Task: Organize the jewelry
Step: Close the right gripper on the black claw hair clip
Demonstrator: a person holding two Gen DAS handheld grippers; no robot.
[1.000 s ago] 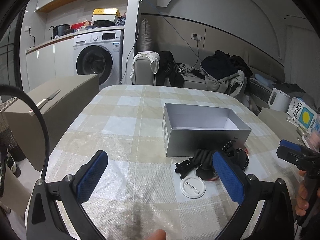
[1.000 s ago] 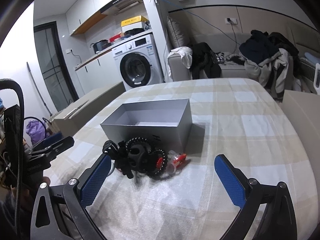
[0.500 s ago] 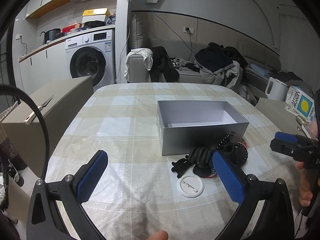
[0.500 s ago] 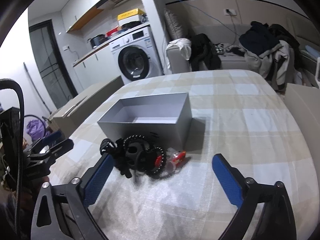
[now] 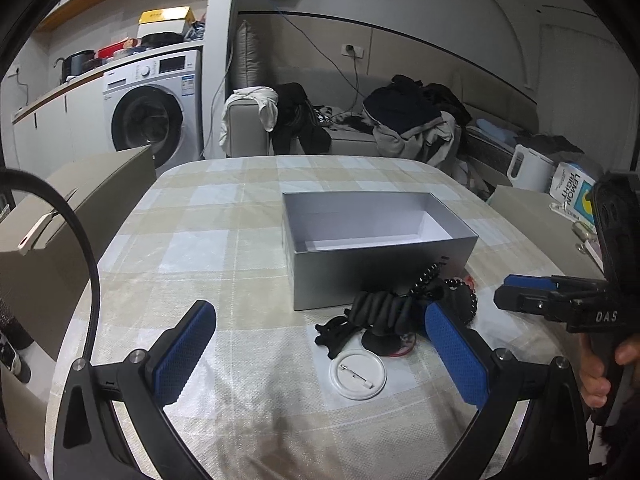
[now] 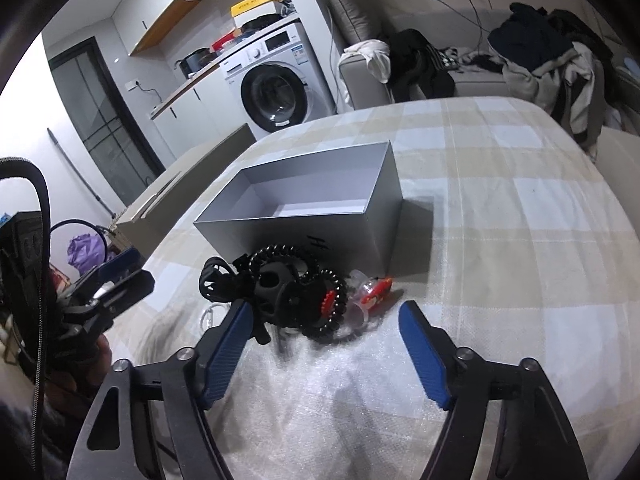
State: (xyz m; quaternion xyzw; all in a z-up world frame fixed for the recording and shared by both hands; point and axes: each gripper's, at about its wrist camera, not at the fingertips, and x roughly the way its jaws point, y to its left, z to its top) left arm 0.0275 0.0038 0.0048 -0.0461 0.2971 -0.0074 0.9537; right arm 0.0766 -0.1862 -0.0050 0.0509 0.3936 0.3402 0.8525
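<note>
Jewelry, a tangled pile of black beaded bracelets and coiled bands with red accents, lies mid-frame on the checked tablecloth, touching the near wall of the open grey cardboard box. Box interior appears empty: nothing sorted yet. A round white pin badge lies just below the pile. Right gripper is closing, holding nothing; pile just ahead of its tips. Left gripper is spread wide, holding nothing.

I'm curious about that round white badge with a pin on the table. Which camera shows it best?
The left wrist view: the round white badge lies in plain sight on the checked tablecloth, pin side up, just in front of the dark jewelry pile. In the right wrist view only a white sliver shows behind the right gripper.
</note>
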